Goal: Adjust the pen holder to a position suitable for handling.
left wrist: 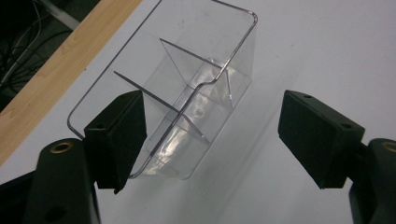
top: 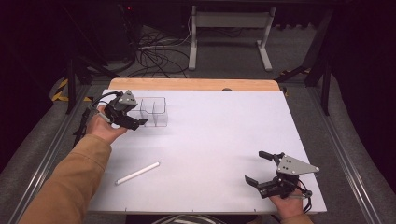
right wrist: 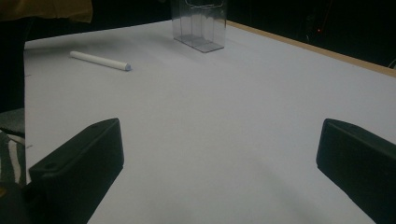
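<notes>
The left gripper (top: 138, 122) stands at the near end of a clear plastic organizer (top: 154, 111), jaws parted and pressing on nothing: in the left gripper view one black pad (left wrist: 122, 137) sits inside the container's near compartment against its wall, the other (left wrist: 317, 135) hangs well outside over bare white surface, so the container's side wall lies between them. The organizer (left wrist: 187, 88), split by thin clear dividers, rests upright on the far left part of the white tabletop (top: 219, 135), close to the table's left edge and just short of the wooden strip (top: 196, 84) along the far side. A white cylinder (top: 137, 173) lies flat well nearer the person, apart from both tools, with open white surface stretching between it and the container. The left hand (top: 105, 128), in an orange-brown sleeve (top: 74, 182), reaches up along the left edge, the gripper angled inward toward the container. At the near right corner the right gripper (top: 256, 166) hovers with jaws spread wide and empty, its hand (top: 287, 205) at the table's near edge; the right gripper view looks across broad empty tabletop toward the cylinder (right wrist: 99, 60) and the organizer (right wrist: 199, 25).
</notes>
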`<state>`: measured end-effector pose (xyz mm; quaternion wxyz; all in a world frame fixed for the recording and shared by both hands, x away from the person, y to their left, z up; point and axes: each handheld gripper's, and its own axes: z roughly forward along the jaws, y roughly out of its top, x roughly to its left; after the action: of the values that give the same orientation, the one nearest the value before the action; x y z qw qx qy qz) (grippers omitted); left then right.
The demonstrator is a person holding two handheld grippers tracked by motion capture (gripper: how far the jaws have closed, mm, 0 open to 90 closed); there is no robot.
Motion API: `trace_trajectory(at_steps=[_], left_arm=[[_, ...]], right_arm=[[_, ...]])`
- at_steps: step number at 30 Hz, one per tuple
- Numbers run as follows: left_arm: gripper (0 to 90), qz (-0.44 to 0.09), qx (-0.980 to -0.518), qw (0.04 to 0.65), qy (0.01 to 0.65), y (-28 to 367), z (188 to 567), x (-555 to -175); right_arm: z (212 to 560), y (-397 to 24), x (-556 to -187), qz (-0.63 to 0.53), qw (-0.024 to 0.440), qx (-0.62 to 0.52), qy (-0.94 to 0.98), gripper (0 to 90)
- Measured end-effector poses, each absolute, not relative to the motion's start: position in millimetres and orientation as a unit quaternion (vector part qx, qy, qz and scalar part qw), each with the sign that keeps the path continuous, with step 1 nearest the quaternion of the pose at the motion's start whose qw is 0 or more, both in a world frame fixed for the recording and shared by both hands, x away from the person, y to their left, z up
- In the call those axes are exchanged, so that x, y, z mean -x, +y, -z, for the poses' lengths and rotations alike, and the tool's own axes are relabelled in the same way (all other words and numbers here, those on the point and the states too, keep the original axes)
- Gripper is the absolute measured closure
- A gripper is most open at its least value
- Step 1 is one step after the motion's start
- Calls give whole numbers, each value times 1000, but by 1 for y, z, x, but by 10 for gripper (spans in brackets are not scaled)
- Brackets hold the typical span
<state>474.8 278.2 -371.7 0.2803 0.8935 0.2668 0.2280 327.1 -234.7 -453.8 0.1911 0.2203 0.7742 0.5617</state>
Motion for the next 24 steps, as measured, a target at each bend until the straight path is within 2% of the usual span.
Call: trace_trajectory(at_steps=[12,24], left_arm=[[283,-214,-902,241,286,273,380,-492],[401,-200,-904,222,308,276,390,-502]], right_arm=[[455,-236,-328,-568,179,-223,772,14],[455,-237,-329,-569,176,-219,772,14]])
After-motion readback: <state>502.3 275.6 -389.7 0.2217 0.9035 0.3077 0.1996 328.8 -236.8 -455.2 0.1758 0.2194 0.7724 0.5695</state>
